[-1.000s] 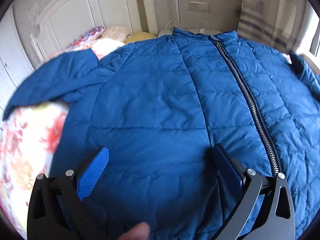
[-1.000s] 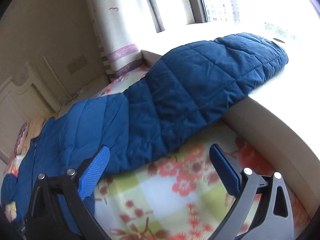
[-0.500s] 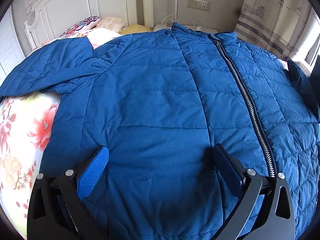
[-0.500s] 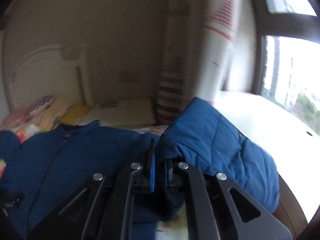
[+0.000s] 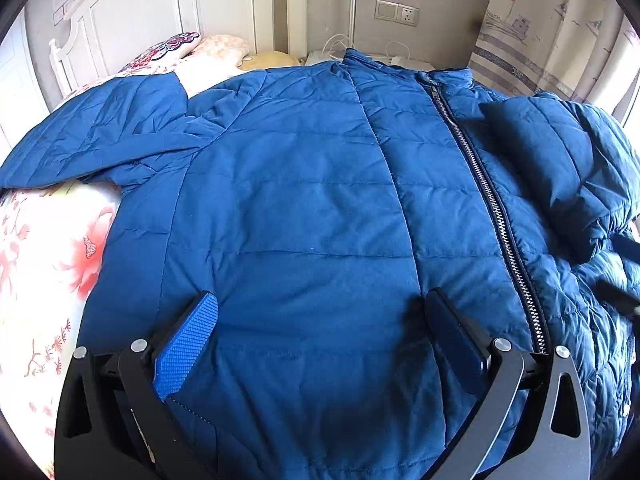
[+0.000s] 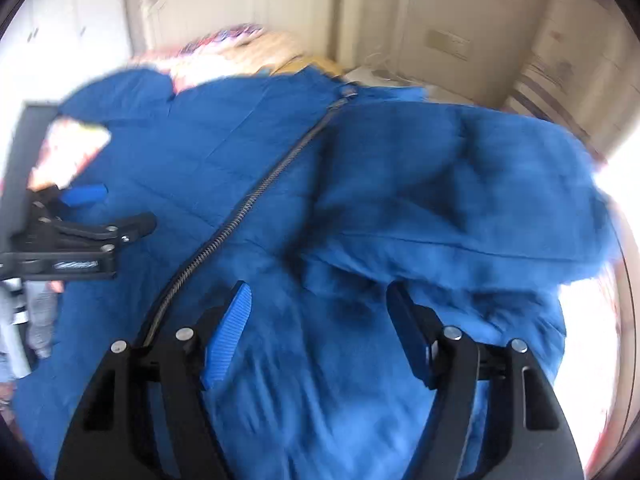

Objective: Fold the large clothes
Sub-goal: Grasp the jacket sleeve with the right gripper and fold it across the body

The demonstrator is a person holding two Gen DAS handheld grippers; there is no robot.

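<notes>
A blue quilted jacket point(image 5: 304, 216) lies front up on a bed with a floral bedspread point(image 5: 44, 248). Its long axis runs from the foot edge of the bed toward the white headboard point(image 5: 168, 12), collar at the headboard end, hem at the near edge. The metal zipper point(image 5: 484, 200) is closed and follows that same line. Toward the bed's left edge, one sleeve point(image 5: 100, 140) stretches outward across the bedspread. Pillows point(image 5: 180, 46) sit by the headboard.

The left gripper point(image 5: 320, 328) hovers over the jacket's lower front, left of the zipper, its jaws spread wide with nothing between the pads. To the right of the zipper, the other sleeve point(image 5: 552, 168) is folded inward and lies on the chest panel, its cuff near the zipper.

The right gripper point(image 6: 320, 320) is just above the jacket near that folded sleeve; its jaws have just been opening and stand apart, gripping no fabric. The right wrist view is blurred.
</notes>
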